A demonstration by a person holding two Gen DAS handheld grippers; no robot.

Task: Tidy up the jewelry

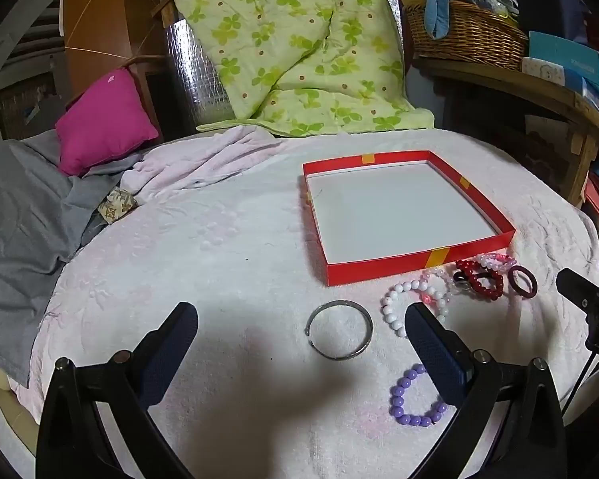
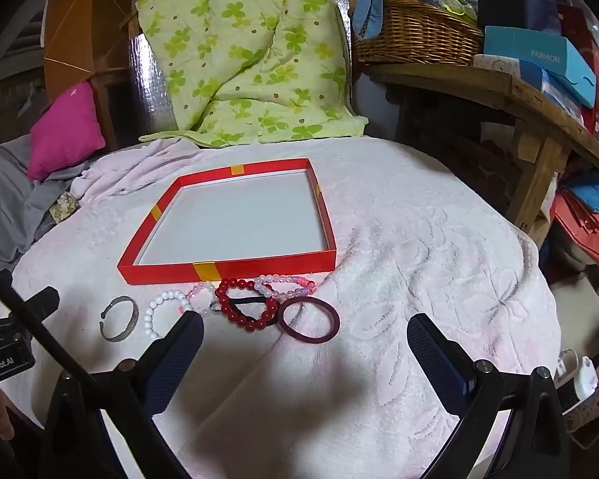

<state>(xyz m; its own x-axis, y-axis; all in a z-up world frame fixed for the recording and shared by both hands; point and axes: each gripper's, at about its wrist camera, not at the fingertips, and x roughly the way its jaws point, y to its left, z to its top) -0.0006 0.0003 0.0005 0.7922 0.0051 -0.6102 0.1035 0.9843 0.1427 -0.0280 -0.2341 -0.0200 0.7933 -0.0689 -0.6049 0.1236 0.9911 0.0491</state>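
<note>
At the frame's bottom, the left gripper (image 1: pixel 301 321) hangs released above a silver bangle (image 1: pixel 339 329). The right gripper (image 2: pixel 305 331) gapes empty near the red tray (image 2: pixel 235 269).

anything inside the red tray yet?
No. The red tray shows only its bare white floor in both views; all bracelets lie outside, on the blanket along its near wall. That wall hides a thin strip of floor just behind it.

Left wrist view: rides above the left tongs (image 1: pixel 301 333), angled down over the pink blanket (image 1: pixel 219 247), close in, red tray (image 1: pixel 419 259) ahead to its right. Right wrist view: same downward tilt behind the right tongs (image 2: pixel 305 339), tray (image 2: pixel 227 270) ahead-left. Both share tray, silver bangle (image 1: pixel 339 329) (image 2: pixel 118 319), green quilt (image 1: pixel 291 48) (image 2: pixel 251 52), wicker basket (image 1: pixel 463 36) (image 2: pixel 415 32).
</note>
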